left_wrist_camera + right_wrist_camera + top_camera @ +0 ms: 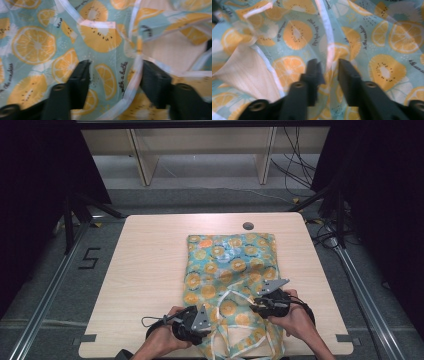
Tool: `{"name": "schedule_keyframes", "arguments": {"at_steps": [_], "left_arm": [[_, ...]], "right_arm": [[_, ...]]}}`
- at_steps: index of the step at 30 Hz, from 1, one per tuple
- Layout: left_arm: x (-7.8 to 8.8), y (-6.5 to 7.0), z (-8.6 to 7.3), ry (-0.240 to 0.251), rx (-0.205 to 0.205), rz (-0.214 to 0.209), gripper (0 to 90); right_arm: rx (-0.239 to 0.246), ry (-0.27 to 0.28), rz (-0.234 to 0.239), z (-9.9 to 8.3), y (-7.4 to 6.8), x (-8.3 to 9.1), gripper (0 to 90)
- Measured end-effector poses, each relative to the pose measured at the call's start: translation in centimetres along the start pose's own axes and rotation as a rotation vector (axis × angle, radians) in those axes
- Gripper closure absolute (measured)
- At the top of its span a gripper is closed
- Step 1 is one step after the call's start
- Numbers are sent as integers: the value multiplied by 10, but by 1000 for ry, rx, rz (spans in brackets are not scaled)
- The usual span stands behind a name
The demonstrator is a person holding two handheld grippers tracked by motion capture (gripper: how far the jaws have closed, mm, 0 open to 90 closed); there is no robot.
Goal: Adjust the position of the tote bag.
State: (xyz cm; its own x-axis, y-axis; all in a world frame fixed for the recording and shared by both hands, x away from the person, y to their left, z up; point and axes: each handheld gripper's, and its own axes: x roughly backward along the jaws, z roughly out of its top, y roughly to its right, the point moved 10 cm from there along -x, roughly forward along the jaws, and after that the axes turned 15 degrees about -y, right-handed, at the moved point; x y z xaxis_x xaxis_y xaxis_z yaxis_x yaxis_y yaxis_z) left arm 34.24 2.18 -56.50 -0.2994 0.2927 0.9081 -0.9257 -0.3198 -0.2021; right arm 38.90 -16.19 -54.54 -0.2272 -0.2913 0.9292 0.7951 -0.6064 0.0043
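A teal cloth printed with orange citrus slices and edged with white straps lies on the wooden table, flat at the far end and rumpled at the near end. My left gripper rests open on the cloth's near left part, with a white strap running between its wide-spread jaws. My right gripper is at the near right part. Its jaws stand close together, pinching a raised fold with a white strap in it.
A round cable hole sits near the table's far edge. Bare wood lies left of the cloth, with a narrower strip to its right. A pale shelf unit and loose cables are on the floor beyond.
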Motion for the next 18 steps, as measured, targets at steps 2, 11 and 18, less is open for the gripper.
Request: {"name": "schedule_keyframes", "arguments": {"at_steps": [2, 11, 18], "left_arm": [[1, -4, 4, 22, -12, 21, 650], [29, -55, 23, 150, 135, 45, 869], [38, -104, 40, 209, 243, 64, 875]], "right_arm": [[0, 22, -11, 2, 2, 0, 801], [-40, 97, 12, 10, 15, 19, 707], [-26, 166, 47, 13, 12, 59, 584]]}}
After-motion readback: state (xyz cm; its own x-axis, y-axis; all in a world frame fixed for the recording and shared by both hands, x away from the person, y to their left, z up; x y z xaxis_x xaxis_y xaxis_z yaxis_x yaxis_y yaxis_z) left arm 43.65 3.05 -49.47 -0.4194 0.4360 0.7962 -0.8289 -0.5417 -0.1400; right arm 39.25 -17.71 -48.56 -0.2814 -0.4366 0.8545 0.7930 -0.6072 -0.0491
